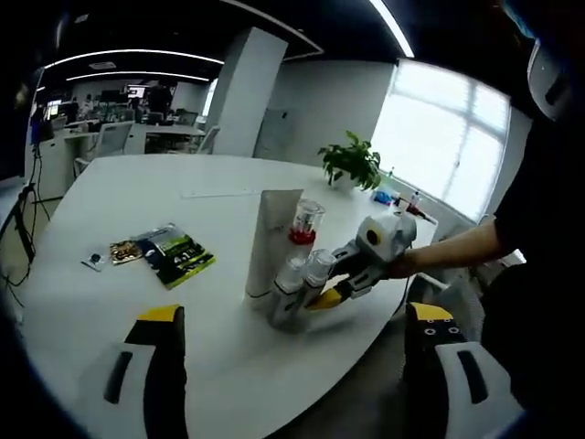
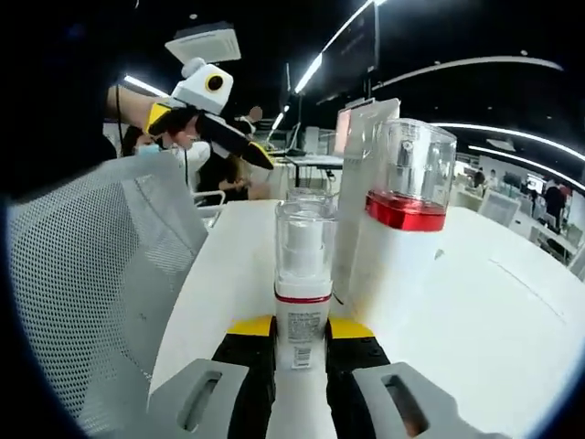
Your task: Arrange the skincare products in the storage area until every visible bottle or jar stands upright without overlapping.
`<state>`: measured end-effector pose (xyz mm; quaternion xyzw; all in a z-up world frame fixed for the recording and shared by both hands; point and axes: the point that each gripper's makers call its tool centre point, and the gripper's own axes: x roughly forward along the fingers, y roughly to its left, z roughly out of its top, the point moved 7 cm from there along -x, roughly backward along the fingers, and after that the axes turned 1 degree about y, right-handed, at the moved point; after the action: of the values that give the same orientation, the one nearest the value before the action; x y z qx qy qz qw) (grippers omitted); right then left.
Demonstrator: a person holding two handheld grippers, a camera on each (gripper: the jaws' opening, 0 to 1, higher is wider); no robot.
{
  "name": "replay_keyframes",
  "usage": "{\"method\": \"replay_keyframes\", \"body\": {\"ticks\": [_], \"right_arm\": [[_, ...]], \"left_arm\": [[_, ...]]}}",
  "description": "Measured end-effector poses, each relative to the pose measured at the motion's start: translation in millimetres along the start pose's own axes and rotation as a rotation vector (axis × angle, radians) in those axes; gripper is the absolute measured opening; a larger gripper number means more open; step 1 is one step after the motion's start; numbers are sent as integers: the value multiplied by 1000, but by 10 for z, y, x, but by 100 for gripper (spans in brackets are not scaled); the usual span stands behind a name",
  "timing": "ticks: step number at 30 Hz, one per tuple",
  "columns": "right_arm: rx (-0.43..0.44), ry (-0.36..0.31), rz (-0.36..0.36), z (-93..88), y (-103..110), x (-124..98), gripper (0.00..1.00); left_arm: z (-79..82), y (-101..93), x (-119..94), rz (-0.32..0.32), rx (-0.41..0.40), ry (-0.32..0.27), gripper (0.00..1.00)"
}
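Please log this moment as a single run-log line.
right gripper: shut on small bottle, upright on table | left gripper: open, held back | white tube, red-banded bottle: upright

Spray bottle (image 2: pixel 303 274) upright, white tube (image 1: pixel 272 242) behind

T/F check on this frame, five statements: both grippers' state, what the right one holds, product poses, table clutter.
1. The right gripper is shut on the small clear-capped bottle. True.
2. The left gripper is holding the white tube. False: its jaws stand wide apart with nothing between them, and the white tube stands further off on the table.
3. The red-banded bottle lies on its side. False: it stands upright beside the tube.
4. A potted plant sits at the far edge of the table. True.
5. The packets are stacked against the bottles. False: they lie flat, apart from the bottles.
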<state>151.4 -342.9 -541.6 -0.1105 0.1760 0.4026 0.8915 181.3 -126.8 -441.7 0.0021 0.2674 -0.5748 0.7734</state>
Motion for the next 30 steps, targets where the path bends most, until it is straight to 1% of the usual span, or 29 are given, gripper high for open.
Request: {"method": "replay_keyframes", "body": {"ticks": [3,11,17,25,30], "right_arm": [[0,2,3,0,-13,13,12],[15,3,15,-9,-46,46,12],[29,19,23,-2,-47,39,12],[46,49,11,-39,-42,16,12],[57,56,4,-48,-34,-18,14]], "left_arm": [[-21,26,-9,4,-5,1,92],[-41,13,0,9,-12,5,92],[-61,22,23,7,-6,15,92],[-81,55,27,4,-10,19,91],[-81,56,31,1,-9,16,91]]}}
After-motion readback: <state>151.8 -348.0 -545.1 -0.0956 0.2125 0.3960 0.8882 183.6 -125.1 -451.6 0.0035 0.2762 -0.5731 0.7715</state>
